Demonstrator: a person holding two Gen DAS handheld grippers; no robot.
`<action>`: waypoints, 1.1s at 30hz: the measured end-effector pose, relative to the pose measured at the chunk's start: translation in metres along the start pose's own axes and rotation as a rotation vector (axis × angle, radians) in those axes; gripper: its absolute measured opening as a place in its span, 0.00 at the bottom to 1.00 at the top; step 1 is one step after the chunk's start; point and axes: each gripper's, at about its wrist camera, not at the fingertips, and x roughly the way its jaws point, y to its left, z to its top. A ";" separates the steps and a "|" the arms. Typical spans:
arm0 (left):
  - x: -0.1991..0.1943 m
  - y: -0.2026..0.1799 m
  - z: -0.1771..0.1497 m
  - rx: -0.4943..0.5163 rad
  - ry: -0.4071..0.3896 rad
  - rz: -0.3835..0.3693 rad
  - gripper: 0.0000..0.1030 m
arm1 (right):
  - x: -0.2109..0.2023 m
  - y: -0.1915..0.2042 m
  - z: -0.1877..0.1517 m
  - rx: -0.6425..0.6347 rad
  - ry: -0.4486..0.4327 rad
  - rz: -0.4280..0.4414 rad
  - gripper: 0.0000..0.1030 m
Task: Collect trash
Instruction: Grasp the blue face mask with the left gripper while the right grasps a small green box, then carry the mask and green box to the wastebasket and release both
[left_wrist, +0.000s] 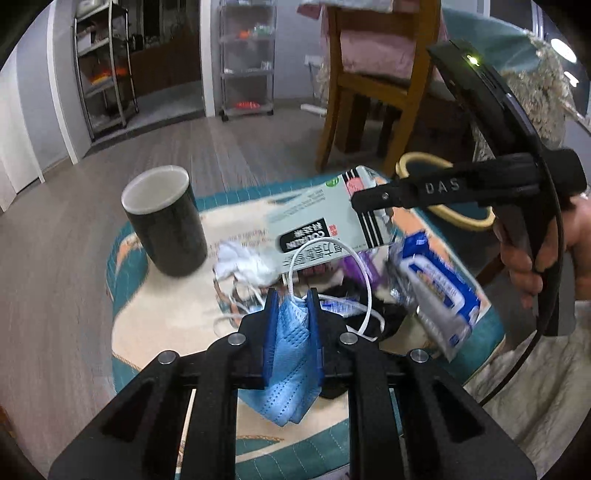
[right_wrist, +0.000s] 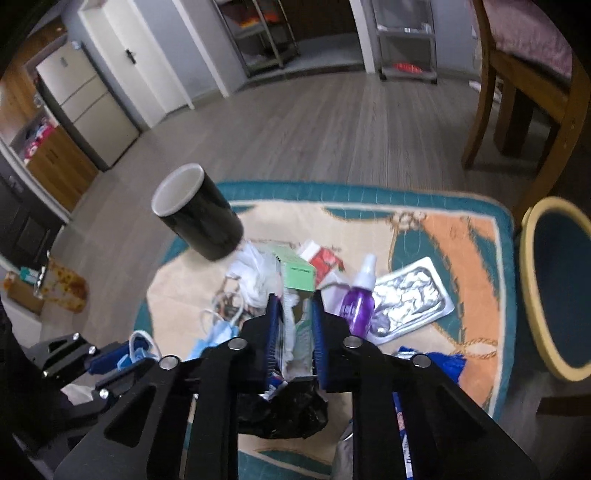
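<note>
Patterned teal rug (right_wrist: 424, 229) on wood floor, strewn with trash beside a black cup (right_wrist: 199, 221). Left gripper (left_wrist: 291, 295) fingers clamped on blue face mask (left_wrist: 291, 350); right gripper (right_wrist: 294, 301) fingers pinching a carton (right_wrist: 295, 291), apparently lifted above the pile.

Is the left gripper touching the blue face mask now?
Touching. The left wrist view shows the left gripper shut on the blue face mask, which is pinched between both fingers.

Your left wrist camera looks forward and down along its fingers, close over the rug (left_wrist: 155, 325). Your right wrist camera does likewise from the right. Both views share the black cup (left_wrist: 164, 221) (right_wrist: 199, 218), rug (right_wrist: 461, 236) and trash pile.
</note>
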 end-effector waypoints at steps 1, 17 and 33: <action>-0.005 0.000 0.003 0.000 -0.018 0.001 0.15 | -0.006 0.000 0.002 -0.005 -0.015 -0.002 0.15; -0.036 -0.022 0.039 0.025 -0.159 -0.014 0.15 | -0.105 -0.037 0.018 0.069 -0.254 -0.030 0.15; 0.016 -0.149 0.116 0.172 -0.113 -0.155 0.15 | -0.194 -0.172 0.009 0.186 -0.415 -0.205 0.15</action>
